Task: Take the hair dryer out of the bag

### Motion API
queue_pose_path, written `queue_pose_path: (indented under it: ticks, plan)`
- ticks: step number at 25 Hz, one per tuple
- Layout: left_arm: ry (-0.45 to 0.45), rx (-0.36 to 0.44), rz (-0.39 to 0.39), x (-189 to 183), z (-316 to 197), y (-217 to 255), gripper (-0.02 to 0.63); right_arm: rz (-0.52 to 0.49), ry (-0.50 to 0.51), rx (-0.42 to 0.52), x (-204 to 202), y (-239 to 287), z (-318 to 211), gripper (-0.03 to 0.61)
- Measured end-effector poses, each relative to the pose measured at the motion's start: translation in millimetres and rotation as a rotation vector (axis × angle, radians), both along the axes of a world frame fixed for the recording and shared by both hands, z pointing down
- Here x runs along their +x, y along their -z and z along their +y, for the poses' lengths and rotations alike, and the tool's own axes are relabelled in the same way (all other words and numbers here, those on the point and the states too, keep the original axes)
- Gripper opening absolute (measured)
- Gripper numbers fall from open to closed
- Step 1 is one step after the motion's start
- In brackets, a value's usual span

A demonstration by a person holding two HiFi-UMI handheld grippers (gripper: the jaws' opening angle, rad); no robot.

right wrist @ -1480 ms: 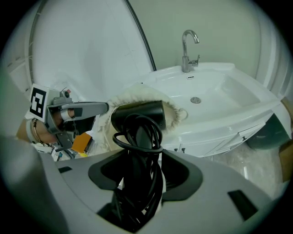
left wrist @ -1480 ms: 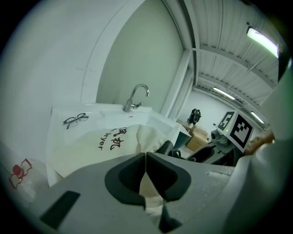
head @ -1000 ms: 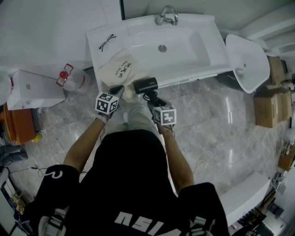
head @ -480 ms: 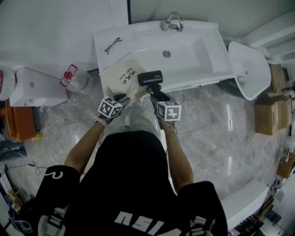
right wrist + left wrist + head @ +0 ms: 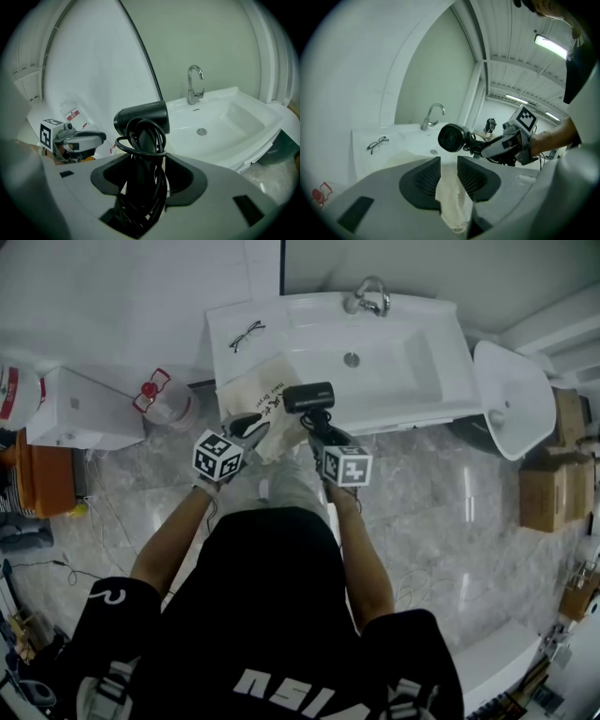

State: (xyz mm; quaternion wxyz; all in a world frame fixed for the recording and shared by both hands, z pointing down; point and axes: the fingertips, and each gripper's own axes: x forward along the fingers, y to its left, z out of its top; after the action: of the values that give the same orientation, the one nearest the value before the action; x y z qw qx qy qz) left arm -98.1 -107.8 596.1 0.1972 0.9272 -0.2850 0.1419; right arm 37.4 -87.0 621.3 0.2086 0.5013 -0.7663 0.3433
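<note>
The hair dryer (image 5: 143, 119) is clear of the bag (image 5: 255, 390), held in the air over the front edge of the sink (image 5: 455, 381), the right gripper (image 5: 143, 164) clamped on its cord-wrapped handle. It looks rigid, smooth and top-heavy; the handle suits best, though cord loops may shift. The left gripper (image 5: 449, 171) has just been opening its jaws, which stand apart, soft bag cloth between them. Glasses (image 5: 247, 334) and a faucet (image 5: 370, 296) sit well apart; nothing blocks it.

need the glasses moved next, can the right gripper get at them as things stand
Probably not yet: the right gripper has its jaws full with the hair dryer, and the glasses lie beyond the bag.
</note>
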Motion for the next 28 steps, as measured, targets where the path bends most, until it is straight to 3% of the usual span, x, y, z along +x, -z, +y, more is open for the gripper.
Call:
queue_pose_path:
  ticks: [7, 10, 19, 28]
  plan:
    - [0.111, 0.119, 0.047, -22, -24, 50, 0.043, -0.008, 0.034, 0.054, -19, 21, -20, 0.219]
    - [0.135, 0.125, 0.044, -30, -29, 51, 0.002, -0.010, 0.045, 0.078, -24, 28, -27, 0.219]
    - [0.163, 0.129, 0.030, -35, -28, 51, -0.002, -0.014, 0.053, 0.090, -26, 37, -30, 0.219]
    - [0.126, 0.128, 0.036, -18, -24, 52, -0.002, -0.023, 0.028, 0.095, -15, 38, -25, 0.219]
